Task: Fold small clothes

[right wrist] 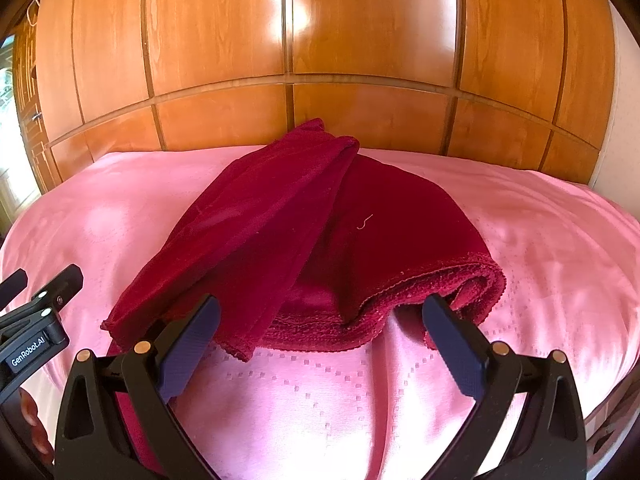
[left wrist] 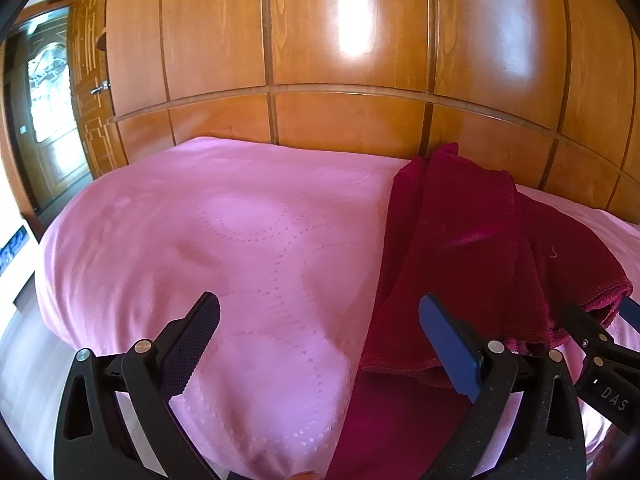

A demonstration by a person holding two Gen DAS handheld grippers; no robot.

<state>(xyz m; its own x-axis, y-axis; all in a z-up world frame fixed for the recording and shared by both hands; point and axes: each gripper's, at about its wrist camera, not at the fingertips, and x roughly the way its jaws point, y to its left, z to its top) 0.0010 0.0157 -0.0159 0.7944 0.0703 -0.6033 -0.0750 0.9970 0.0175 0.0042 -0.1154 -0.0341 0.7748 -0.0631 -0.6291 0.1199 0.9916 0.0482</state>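
Far left: left gripper [left wrist: 320, 316] spread wide over bare pink bedspread [left wrist: 208, 220], holding nothing, probably waiting beside the work. Centre: dark red garment [right wrist: 280, 216] lying on the bed, partly folded, one panel laid across. Right: right gripper [right wrist: 320, 316] spread too, poised at the thick near hem [right wrist: 432, 284], seemingly lined up to pinch.

Item inspected: one dark red plush garment [right wrist: 320, 240], partly folded, lying on the pink bedspread [right wrist: 520, 240].

Long narrow flap laid diagonally over the wider lower layers; stitched hems stacked at the near edge; a pale stray thread [right wrist: 364, 223] on top. Shows red in the left wrist view as well [left wrist: 472, 248].
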